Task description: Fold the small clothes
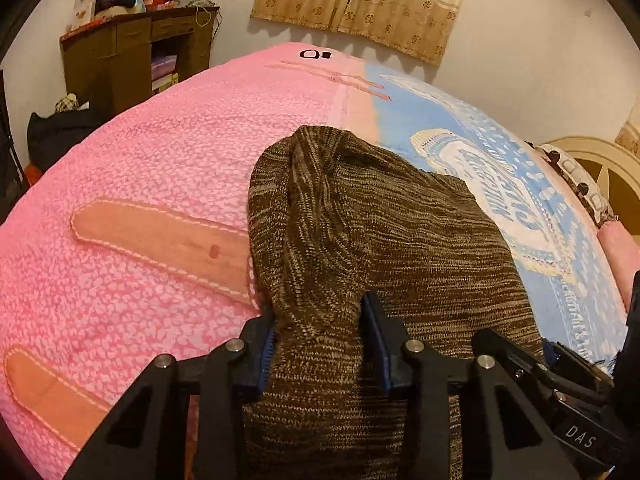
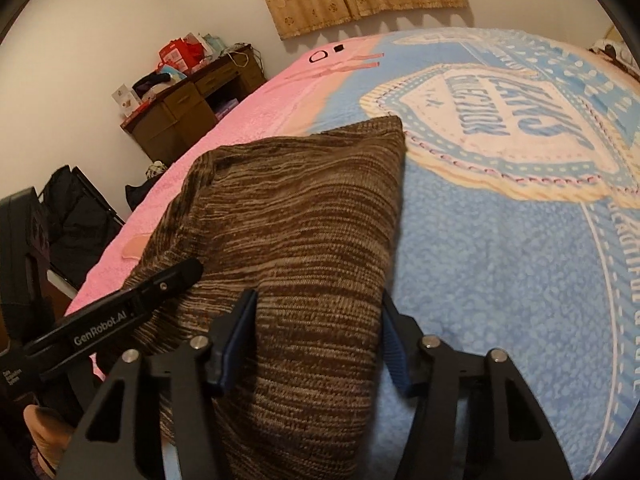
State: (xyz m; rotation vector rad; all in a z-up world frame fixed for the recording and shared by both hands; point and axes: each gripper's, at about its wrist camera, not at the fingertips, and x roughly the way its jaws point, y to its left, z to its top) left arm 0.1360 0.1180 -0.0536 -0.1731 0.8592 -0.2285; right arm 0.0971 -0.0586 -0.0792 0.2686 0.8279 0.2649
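The brown knit garment (image 1: 360, 220) runs past the bottom edge, its near hem unseen.

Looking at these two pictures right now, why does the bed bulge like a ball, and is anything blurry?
Left wrist view: the fisheye lens domes the bedspread and darkens the corners; the brown knit garment looks sharp under warm light. Right wrist view: same bulge; the bedspread's lettering looks soft, slightly blurred.

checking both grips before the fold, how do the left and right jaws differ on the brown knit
The left gripper pinches a narrow bunched ridge of the brown knit garment; the right gripper straddles a wider folded edge. The left jaws stand closer together, and the right jaws wider apart. Both hold the near end, over the pink and blue blanket.
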